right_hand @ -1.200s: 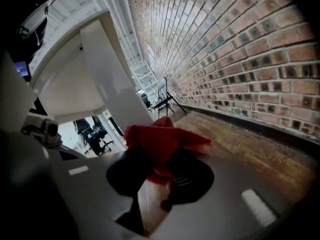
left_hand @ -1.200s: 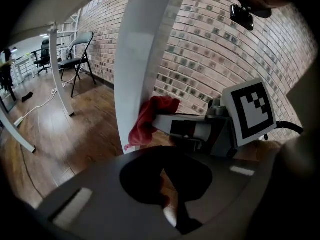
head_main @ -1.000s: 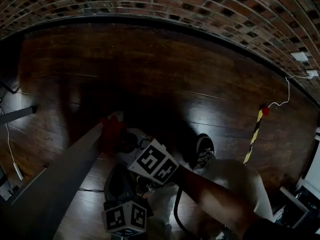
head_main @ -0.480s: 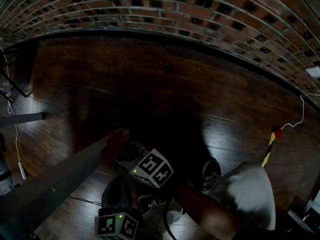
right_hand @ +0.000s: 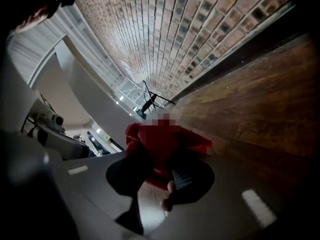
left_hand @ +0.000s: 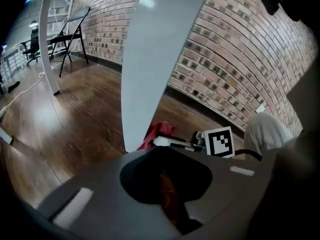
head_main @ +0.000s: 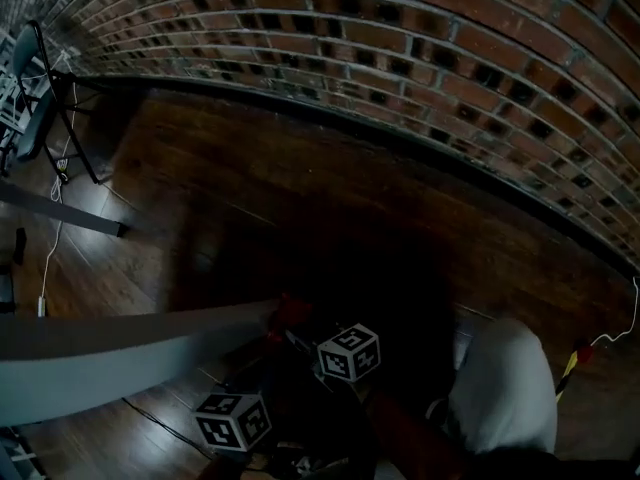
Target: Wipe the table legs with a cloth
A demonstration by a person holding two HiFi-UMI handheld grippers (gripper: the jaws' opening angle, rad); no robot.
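The right gripper [right_hand: 167, 181] is clamping its jaws on the red cloth [right_hand: 162, 141] and holding it at the foot of the grey table leg [right_hand: 92, 101]. The left gripper [left_hand: 170, 194] is hovering just beside it, jaws seemingly together on nothing. Around them a glossy dark wooden floor [head_main: 300, 188] is running to a brick wall [head_main: 450, 38], with a folding chair [left_hand: 75, 31] standing near that wall.

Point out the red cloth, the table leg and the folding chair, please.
red cloth [right_hand: 161, 148], right gripper view, middle of the bunched fabric
table leg [left_hand: 155, 59], left gripper view, middle of its pale face
folding chair [left_hand: 77, 16], left gripper view, its dark upper panel
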